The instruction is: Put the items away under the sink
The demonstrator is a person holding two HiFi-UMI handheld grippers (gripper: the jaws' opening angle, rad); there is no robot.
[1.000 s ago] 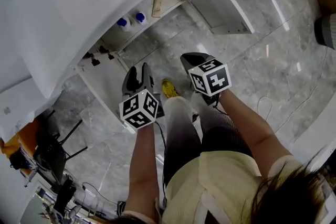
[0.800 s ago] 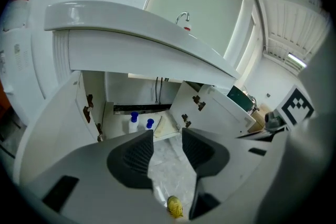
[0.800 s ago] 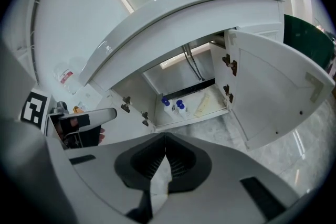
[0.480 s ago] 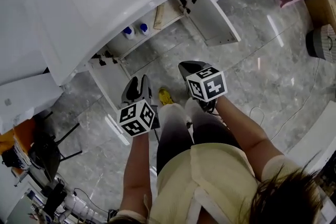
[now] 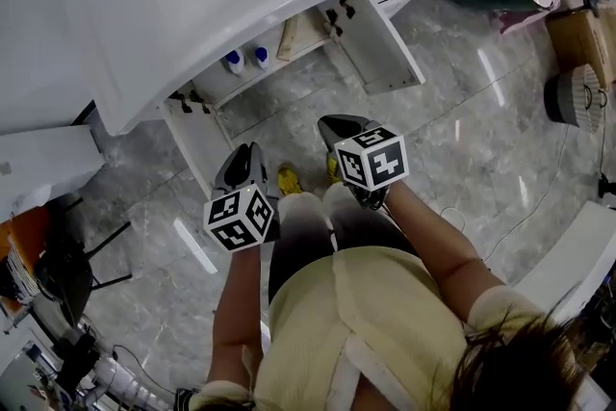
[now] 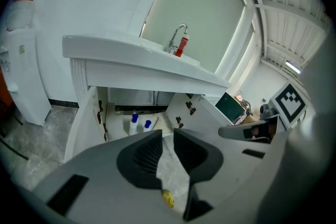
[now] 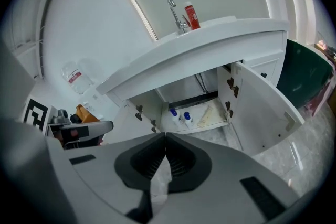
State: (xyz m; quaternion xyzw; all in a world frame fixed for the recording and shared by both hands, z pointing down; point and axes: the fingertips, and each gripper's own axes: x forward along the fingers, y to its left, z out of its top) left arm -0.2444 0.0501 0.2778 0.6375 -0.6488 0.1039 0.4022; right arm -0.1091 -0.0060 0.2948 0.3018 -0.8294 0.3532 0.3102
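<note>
While the cupboard doors (image 5: 380,43) stand open w/ two bottles (image 5: 234,63) inside, my left gripper (image 6: 167,136) jaws have just been closing, slim gap, empty; right gripper (image 7: 164,136) jaws together, empty.

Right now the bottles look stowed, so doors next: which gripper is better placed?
Left, probably: the left gripper hangs close by the left door, its jaws have just been closing, empty; the right door stands farther from the right gripper.
</note>
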